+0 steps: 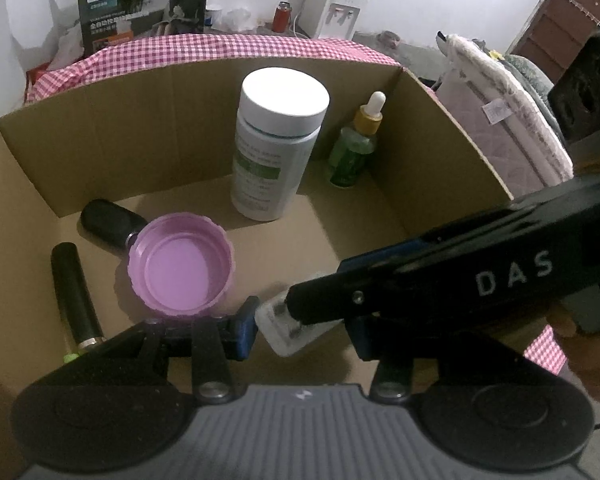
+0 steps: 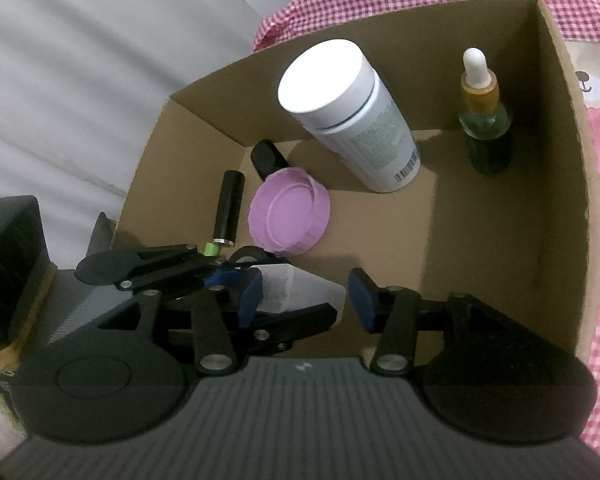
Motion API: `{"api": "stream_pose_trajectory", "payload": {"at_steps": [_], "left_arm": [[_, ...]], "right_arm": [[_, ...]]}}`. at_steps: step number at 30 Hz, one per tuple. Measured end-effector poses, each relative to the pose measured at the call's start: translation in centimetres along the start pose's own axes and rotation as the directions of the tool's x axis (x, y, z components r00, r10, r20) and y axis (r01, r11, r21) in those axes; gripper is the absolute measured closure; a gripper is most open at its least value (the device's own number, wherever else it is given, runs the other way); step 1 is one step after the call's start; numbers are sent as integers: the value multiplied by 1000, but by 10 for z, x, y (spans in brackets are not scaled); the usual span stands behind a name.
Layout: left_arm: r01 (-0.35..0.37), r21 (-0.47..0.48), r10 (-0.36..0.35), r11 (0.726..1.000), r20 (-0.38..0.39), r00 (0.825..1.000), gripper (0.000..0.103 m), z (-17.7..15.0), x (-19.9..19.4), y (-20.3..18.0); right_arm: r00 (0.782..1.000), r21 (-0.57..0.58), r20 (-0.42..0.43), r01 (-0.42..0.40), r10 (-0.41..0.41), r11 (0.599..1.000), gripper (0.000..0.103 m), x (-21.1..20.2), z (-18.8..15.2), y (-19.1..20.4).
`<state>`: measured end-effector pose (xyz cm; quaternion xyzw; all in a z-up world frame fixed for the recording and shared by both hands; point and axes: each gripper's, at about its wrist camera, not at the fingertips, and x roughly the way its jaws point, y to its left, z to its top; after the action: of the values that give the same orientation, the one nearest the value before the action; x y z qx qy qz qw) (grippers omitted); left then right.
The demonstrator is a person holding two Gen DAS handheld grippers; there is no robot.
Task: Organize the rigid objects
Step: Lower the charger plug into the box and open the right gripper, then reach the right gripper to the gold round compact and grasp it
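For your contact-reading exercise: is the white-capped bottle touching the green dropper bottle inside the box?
Apart. The right wrist view shows bare box floor between the white-capped bottle and the green dropper bottle; the left wrist view shows the same gap.

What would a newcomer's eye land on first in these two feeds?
Probably the tall white bottle standing at the back of the cardboard box, with the green dropper bottle upright beside it in the right corner. Next, the purple lid lying open side up on the floor, left of centre. Up front, both claws crowd around a small clear case.

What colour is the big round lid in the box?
Purple lid; it shows best in the left wrist view.
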<state>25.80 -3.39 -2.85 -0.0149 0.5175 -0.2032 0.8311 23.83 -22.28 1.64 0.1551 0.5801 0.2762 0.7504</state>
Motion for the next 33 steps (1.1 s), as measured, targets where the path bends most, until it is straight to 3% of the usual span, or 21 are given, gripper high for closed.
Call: {"api": "stream_pose_trajectory", "payload": {"at_steps": [6, 12, 19, 22, 27, 33], "left_arm": [[15, 10, -15, 1000, 30, 999, 50, -1, -10, -9], [7, 32, -11, 999, 137, 991, 39, -10, -45, -21], [-49, 59, 31, 997, 276, 961, 14, -48, -104, -28], [-88, 58, 65, 994, 313, 947, 12, -71, -122, -29], [-121, 79, 94, 989, 289, 953, 8, -105, -121, -32], [-165, 86, 142, 983, 226, 964, 10, -128, -82, -35]], "right_arm": [[1000, -12, 16, 2, -2, 1000, 49, -4, -5, 5], [992, -41, 128, -8, 13, 999, 44, -37, -17, 18], [948, -100, 315, -24, 55, 995, 38, -98, -59, 37], [928, -116, 367, -23, 65, 993, 38, -116, -84, 41], [918, -100, 383, -63, 97, 993, 38, -122, -119, 41], [950, -29, 293, -109, 113, 994, 38, -75, -141, 37]]}}
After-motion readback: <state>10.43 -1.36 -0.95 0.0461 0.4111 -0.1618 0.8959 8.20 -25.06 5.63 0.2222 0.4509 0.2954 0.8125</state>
